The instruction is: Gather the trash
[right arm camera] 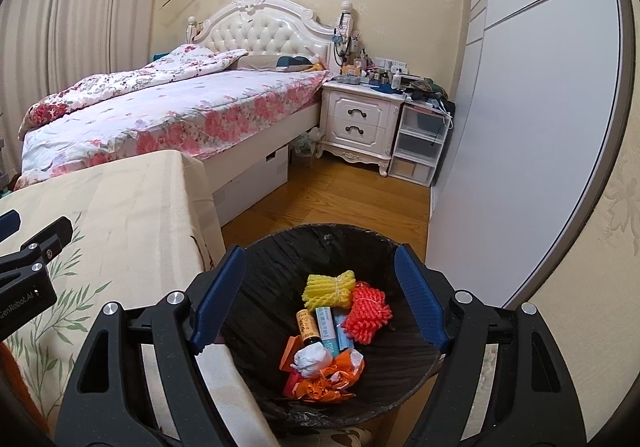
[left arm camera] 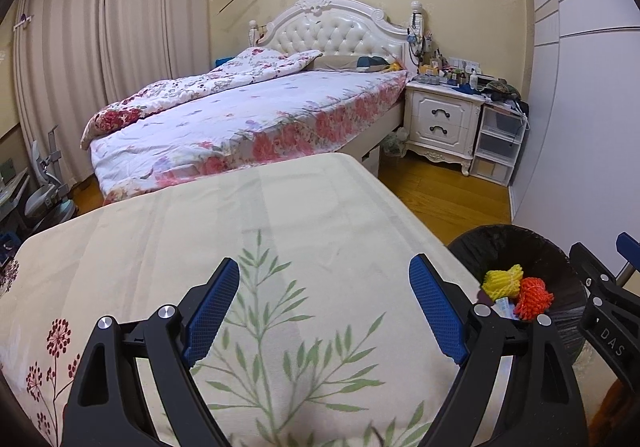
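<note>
A black-lined trash bin stands on the floor by the table's right side. Inside it lie a yellow foam net, an orange foam net, a small brown bottle, light blue boxes, crumpled white paper and orange wrappers. My right gripper hangs open above the bin with nothing between its fingers. My left gripper stands open and empty over the cream tablecloth with its leaf print.
A bed with floral bedding lies beyond the table. A white nightstand with clutter and clear plastic drawers stand at the back right. A white wardrobe lines the right side. Wooden floor runs between bed and bin.
</note>
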Tool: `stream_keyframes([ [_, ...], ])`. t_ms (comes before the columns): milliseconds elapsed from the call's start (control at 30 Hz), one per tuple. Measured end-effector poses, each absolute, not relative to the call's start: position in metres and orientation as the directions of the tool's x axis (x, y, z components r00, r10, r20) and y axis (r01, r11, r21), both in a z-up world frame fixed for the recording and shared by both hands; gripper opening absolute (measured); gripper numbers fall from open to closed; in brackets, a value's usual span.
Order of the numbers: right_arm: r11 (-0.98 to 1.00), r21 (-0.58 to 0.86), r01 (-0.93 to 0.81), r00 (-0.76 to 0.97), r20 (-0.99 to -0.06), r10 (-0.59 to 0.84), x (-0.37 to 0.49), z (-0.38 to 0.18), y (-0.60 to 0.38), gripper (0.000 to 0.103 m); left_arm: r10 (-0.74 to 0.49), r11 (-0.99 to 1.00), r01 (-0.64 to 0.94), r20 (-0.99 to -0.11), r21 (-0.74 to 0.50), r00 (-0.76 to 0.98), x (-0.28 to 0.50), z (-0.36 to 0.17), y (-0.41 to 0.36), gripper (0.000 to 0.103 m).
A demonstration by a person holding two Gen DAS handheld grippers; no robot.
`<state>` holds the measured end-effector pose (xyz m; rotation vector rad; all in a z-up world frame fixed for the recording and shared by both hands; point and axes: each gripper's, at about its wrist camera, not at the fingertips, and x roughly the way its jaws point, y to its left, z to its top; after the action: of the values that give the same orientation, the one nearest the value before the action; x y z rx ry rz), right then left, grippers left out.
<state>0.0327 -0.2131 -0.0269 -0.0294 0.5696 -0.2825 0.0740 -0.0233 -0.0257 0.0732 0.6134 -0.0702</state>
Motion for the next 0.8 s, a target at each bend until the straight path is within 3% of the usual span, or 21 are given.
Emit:
stream_keyframes([
  [500,0.990,-0.089,-0.112,0.798,-0.601,0.036,0.070,-0.026,-0.072,0.076,0.182,0.982,-0.171,-0.633,0.079,0.753,0.054,-0.036,0.120,0.084],
  [800,0.951,-0.006,-0.310,0.672,-0.709,0.214,0.108,-0.039,0.034,0.077,0.289,0.947,-0.309,-0.665,0.092,0.688,0.039,-0.041,0.195,0.084],
])
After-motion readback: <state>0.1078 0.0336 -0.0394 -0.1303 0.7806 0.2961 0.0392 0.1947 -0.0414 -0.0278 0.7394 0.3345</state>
